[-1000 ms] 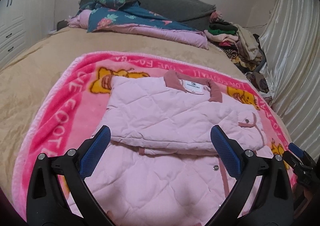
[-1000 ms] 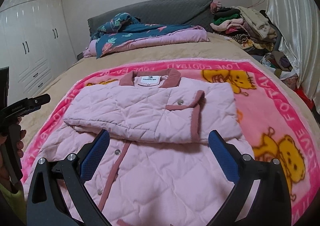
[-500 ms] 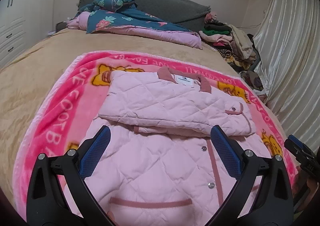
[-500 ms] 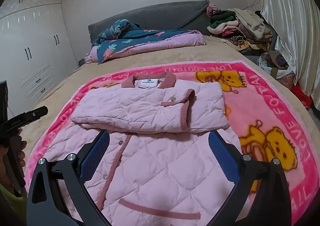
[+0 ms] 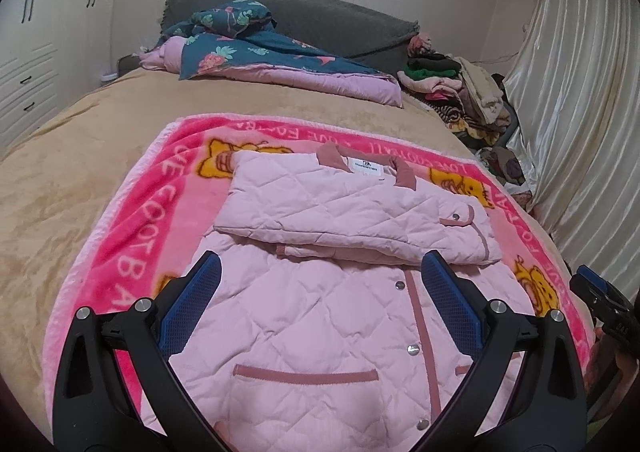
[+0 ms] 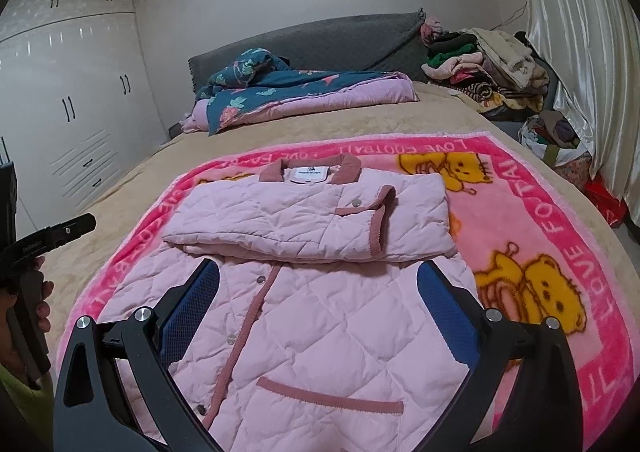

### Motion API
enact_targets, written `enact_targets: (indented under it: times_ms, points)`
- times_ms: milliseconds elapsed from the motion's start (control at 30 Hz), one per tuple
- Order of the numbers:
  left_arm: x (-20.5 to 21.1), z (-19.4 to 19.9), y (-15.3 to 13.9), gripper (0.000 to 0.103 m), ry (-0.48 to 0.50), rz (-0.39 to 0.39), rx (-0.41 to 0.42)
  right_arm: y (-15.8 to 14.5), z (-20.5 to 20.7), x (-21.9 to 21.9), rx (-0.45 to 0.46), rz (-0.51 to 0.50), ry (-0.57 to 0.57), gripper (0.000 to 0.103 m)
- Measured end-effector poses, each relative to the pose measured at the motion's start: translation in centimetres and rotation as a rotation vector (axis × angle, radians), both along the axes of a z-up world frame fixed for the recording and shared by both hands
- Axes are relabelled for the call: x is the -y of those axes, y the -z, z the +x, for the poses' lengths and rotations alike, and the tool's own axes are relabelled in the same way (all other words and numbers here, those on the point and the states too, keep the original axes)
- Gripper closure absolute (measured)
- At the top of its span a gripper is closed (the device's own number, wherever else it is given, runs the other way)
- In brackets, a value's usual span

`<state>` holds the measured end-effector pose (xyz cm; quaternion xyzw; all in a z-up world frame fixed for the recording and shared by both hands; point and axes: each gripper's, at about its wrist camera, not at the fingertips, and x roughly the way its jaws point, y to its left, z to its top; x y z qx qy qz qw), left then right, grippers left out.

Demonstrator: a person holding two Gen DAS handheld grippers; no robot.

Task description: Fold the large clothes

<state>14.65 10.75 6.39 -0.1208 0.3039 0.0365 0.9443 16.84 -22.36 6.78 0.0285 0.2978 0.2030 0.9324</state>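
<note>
Pale pink diamond-quilted jacket (image 5: 320,316), dusty-rose trim and collar. Hot-pink fleece blanket (image 6: 560,211): yellow bears, pale lettering. Plain tan bedspread (image 5: 60,191). At 12 o'clock, navy floral quilt (image 6: 280,91), lilac lining. Blue gripper pads (image 5: 192,304).

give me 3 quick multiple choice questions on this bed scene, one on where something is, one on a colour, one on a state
1. The jacket lies on:
A. the pink bear blanket
B. the floor
C. the pile of clothes

2. The jacket's collar is:
A. green
B. dusty rose
C. black

3. The sleeves are:
A. spread out sideways
B. hanging off the bed
C. folded across the chest

Answers: 1 A, blanket shows round the jacket's sides. 2 B, it matches the rose pocket trim. 3 C, both lie across the upper front, one cuff on top.
</note>
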Motion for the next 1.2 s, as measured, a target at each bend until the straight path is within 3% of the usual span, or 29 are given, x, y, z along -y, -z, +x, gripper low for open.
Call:
enact_targets:
  times_ms: [767, 1200]
  points:
    - [1.0, -4.5, 0.1, 0.009, -0.001, 0.019, -0.011, -1.2, -4.1, 1.3, 0.024, -0.013, -0.012, 0.004]
    - [0.7, -5.9, 1.7, 0.009, -0.004, 0.031, -0.046, 0.1, -5.3, 2.0, -0.005, -0.052, -0.007, 0.004]
